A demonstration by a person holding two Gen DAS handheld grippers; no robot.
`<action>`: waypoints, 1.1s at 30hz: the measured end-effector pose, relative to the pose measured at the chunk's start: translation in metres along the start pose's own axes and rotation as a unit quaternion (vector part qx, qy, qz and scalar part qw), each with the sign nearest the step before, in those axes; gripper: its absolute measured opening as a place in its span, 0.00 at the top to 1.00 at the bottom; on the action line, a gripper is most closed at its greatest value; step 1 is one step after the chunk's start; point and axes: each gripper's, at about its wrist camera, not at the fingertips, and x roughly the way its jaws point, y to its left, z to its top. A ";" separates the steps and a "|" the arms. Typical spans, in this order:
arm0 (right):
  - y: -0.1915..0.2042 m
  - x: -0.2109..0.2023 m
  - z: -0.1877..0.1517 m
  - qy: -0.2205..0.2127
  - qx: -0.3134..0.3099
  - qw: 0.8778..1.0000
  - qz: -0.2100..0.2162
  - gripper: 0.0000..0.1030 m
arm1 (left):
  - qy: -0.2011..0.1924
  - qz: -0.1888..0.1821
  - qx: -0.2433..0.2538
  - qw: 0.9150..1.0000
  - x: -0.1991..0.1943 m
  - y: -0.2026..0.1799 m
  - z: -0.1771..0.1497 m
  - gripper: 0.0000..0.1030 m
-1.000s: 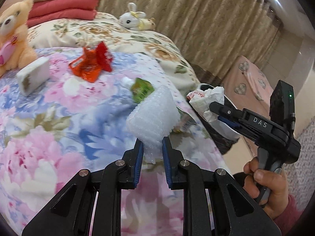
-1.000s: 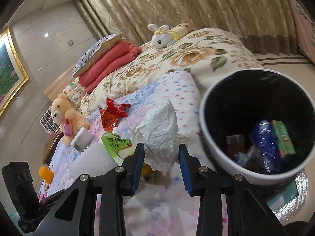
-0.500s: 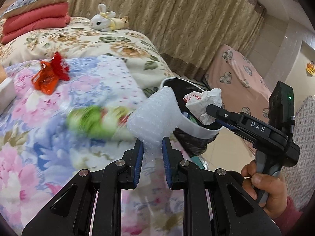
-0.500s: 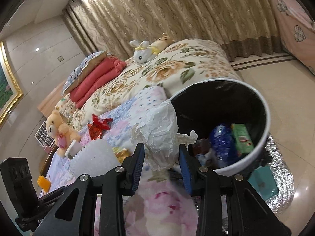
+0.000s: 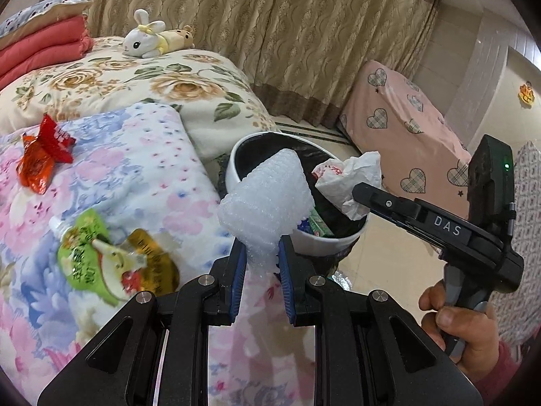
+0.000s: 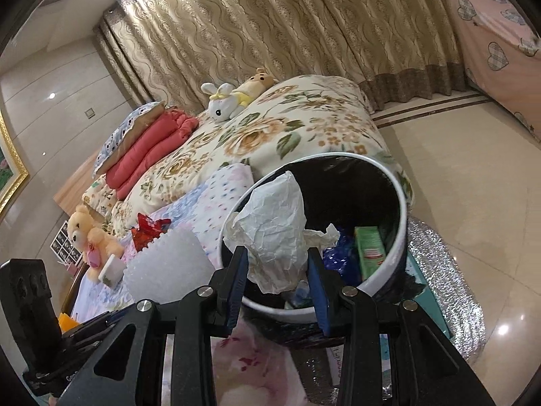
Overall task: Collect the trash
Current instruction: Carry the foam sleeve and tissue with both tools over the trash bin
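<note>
My left gripper (image 5: pixel 260 257) is shut on a piece of white bubble wrap (image 5: pixel 270 199), held at the near rim of the white trash bin (image 5: pixel 233 165). My right gripper (image 6: pixel 275 270) is shut on crumpled white paper (image 6: pixel 274 233) and holds it over the bin's (image 6: pixel 402 209) open mouth. The paper also shows in the left wrist view (image 5: pixel 351 179), above the bin. The bubble wrap shows at the left of the right wrist view (image 6: pixel 169 260). The black-lined bin holds a green box (image 6: pixel 370 250) and a blue wrapper (image 6: pixel 341 253).
On the flowered bed cover lie a green pouch (image 5: pixel 88 257) and a red wrapper (image 5: pixel 42 159). A teddy bear (image 6: pixel 89 237), a white box (image 6: pixel 111 270), a plush rabbit (image 5: pixel 145 37) and red cushions (image 6: pixel 148 149) lie farther back. A silver mat (image 6: pixel 449 294) lies under the bin.
Both grippers have moved from over the bed toward the bin with their loads. The paper is now over the bin's mouth and the bubble wrap is at its rim.
</note>
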 end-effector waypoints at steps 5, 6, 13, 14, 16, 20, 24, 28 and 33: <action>-0.010 0.002 0.005 0.002 0.004 1.000 -0.006 0.65 | 0.006 0.000 0.005 1.000 0.012 -0.006 0.008 0.83; -0.011 0.002 0.006 0.002 0.005 1.000 -0.007 0.65 | 0.006 0.001 0.007 1.000 0.014 -0.007 0.009 0.83; -0.019 0.006 0.011 0.004 0.006 1.000 -0.011 0.65 | 0.013 0.003 0.014 1.000 0.029 -0.015 0.019 0.83; -0.020 0.007 0.012 0.006 0.007 1.000 -0.011 0.65 | 0.014 0.004 0.015 1.000 0.031 -0.015 0.020 0.83; -0.022 0.009 0.013 0.007 0.007 1.000 -0.013 0.65 | 0.016 0.005 0.015 1.000 0.035 -0.015 0.021 0.83; -0.027 0.012 0.015 0.008 0.011 1.000 -0.015 0.65 | 0.019 0.007 0.014 1.000 0.040 -0.015 0.023 0.83; -0.031 0.016 0.018 0.011 0.014 1.000 -0.016 0.65 | 0.023 0.006 0.015 1.000 0.046 -0.016 0.028 0.83; -0.034 0.018 0.021 0.012 0.014 1.000 -0.016 0.64 | 0.027 0.007 0.019 0.999 0.051 -0.018 0.030 0.83; -0.037 0.021 0.024 0.017 0.013 1.000 -0.018 0.64 | 0.028 0.007 0.023 0.999 0.055 -0.021 0.032 0.83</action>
